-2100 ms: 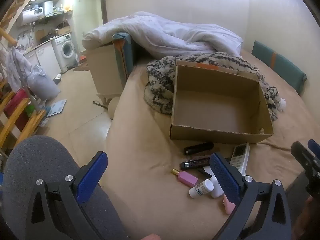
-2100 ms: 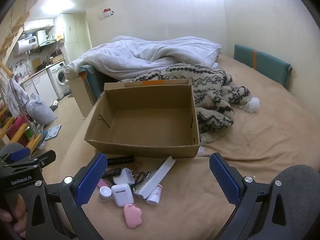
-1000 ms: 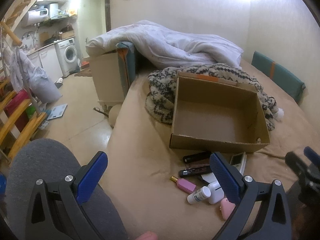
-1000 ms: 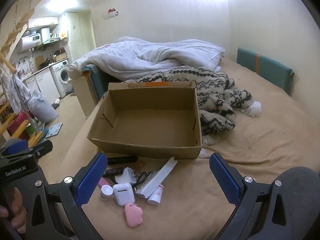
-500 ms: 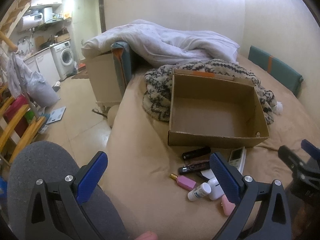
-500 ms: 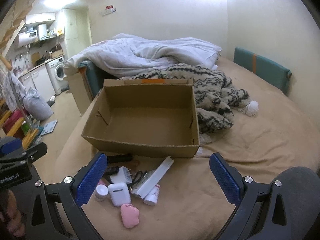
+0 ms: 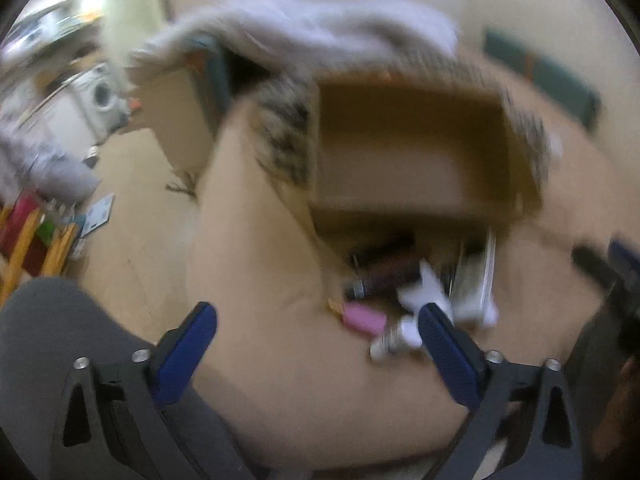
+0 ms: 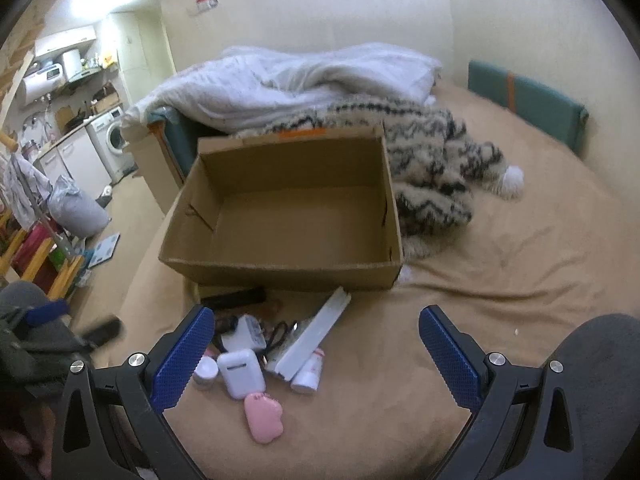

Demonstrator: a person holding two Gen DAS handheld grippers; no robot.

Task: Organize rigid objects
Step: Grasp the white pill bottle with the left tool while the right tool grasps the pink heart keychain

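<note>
Small items (image 8: pixel 256 364) lie clustered on the bed just before an open cardboard box (image 8: pixel 288 216).

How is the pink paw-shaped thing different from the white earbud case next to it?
The pink paw-shaped case is pink with a lumpy, toe-like outline; the white earbud case is white and a smooth rounded block. The pink one lies nearest the camera, the white one just behind it, nearer the cardboard box. Both are small and lie on the tan bedsheet.

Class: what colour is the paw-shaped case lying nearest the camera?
Pink; the paw-shaped case shows best in the right wrist view.
</note>
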